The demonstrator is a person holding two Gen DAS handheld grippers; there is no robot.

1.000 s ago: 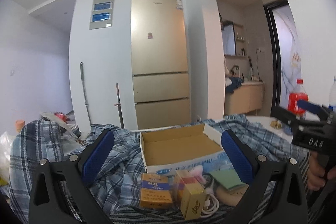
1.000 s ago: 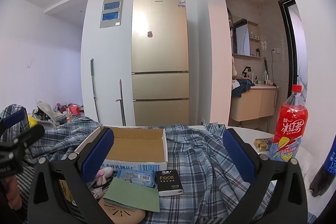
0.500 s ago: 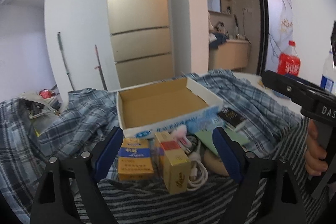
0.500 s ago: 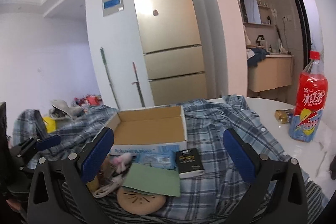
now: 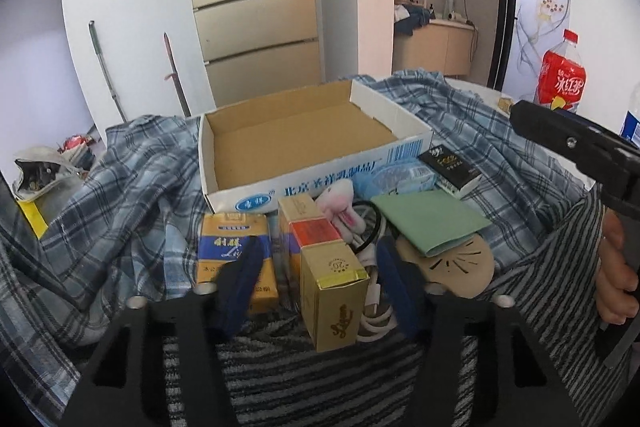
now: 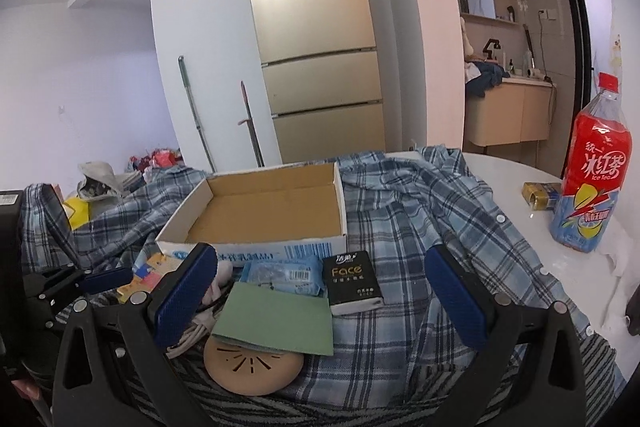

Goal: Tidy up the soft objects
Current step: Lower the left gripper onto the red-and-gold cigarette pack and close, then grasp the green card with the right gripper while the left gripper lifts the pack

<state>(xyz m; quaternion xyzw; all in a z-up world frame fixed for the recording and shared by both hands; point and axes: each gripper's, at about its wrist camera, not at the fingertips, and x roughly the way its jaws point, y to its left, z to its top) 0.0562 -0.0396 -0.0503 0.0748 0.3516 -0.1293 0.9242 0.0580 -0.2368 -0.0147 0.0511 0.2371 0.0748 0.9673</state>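
I have both grippers over the cluttered bench, which is draped in a blue plaid shirt [image 6: 420, 227]. My left gripper [image 5: 320, 275] has its jaws partly closed in, flanking the upright gold cigarette box [image 5: 334, 297] without touching it as far as I can tell; they pinch nothing. My right gripper [image 6: 320, 291] has its jaws spread wide and empty above the green paper sheet [image 6: 276, 319] and the black Face tissue pack [image 6: 353, 283]. The soft things I judge to be my targets lie in the heap just in front of the open cardboard box [image 5: 304, 143]: the pink plush bunny [image 5: 340, 205], the blue wet-wipe pack [image 6: 284, 277] and the tissue pack. From the left jaws the bunny lies ahead and slightly right, past the red-and-gold box [image 5: 310, 227], with its long axis running roughly toward me, ears nearest. The left hand is the nearer one to it; from the right wrist view the bunny is nearly hidden behind my right gripper's left finger. The tissue pack lies straight ahead between the right jaws, long axis pointing away toward the box, so I judge the right hand better placed for it. A white cable [image 5: 376, 311] coils beside the gold box, half covered, and a tan round disc [image 6: 252, 367] sits under the green sheet. My right hand [image 5: 616, 275] is cut off at the frame edge.
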